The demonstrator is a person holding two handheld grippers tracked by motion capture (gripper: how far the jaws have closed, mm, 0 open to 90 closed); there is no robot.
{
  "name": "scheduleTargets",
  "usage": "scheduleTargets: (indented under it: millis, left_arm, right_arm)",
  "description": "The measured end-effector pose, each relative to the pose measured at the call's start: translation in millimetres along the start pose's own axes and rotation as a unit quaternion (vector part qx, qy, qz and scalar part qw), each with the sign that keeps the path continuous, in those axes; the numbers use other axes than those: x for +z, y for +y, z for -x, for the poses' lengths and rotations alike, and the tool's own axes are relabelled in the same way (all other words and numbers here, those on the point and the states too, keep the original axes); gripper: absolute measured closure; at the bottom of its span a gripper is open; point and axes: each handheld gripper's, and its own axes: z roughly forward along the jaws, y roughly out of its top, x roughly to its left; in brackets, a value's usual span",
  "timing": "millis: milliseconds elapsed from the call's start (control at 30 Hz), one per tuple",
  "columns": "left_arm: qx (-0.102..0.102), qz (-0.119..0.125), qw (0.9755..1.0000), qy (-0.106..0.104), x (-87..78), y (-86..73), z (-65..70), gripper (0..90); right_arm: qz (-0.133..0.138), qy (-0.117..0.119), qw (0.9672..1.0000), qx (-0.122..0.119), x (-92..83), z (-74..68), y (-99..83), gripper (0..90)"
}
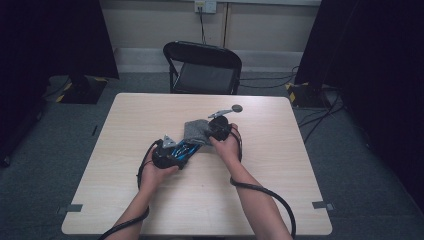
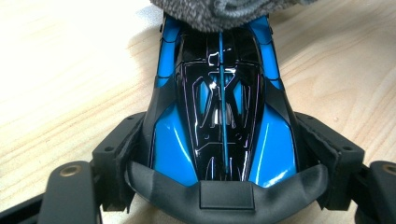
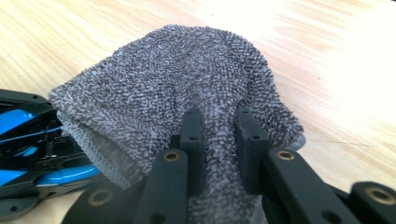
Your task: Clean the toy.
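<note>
Item, left of centre: left tool, one, its jaws clamped on the flanks of one blue-and-black toy car body. The car lies on the bench, nose toward the cloth, held steady.

Item, centre: one grey terry cloth, bunched, draped over the far end of the car and touching it. In the left gripper view its edge covers the nose of the shell.

Item, right of centre: right tool, one, its jaws pinched tight on a fold of the cloth; in the right gripper view the pile bulges up between and around the two black jaws.

Item, beyond the bench: one black folding chair, unoccupied.

Step in hand, as judged: wiping the car shell, the left tool serving as a vice while the right carries the cloth over the bodywork. The nose is covered; the glossy cockpit and rear panels lie bare.

Next move, as judged: draw the cloth along the shell toward the left tool, keeping the pinch firm and pressure light, so the car does not slip from the clamp
</note>
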Motion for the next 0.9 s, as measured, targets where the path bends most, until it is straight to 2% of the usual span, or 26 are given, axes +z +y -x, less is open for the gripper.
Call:
scheduleTargets:
  millis: [200, 400, 600, 900]
  left_arm:
    - [0.001, 0.001, 1.0, -0.001, -0.6, -0.6, -0.1, 24.3]
    - [0.001, 0.0, 1.0, 0.0, -0.6, -0.6, -0.1, 24.3]
    - [0.001, 0.001, 1.0, -0.001, -0.6, -0.6, -0.1, 24.3]
    - [0.001, 0.0, 1.0, 0.0, -0.6, -0.6, -0.1, 24.3]
  right_arm:
    - [0.0, -0.009, 0.9999, 0.005, 0.5, 10.4, 0.5, 76.0]
    - [-0.005, -0.024, 0.9996, 0.009, -0.9, 21.6, -6.6, 75.9]
    - [-0.004, -0.04, 0.999, 0.018, -8.1, 36.0, -15.3, 75.9]
    - [0.009, -0.054, 0.9983, 0.023, -24.6, 49.4, -17.9, 75.9]
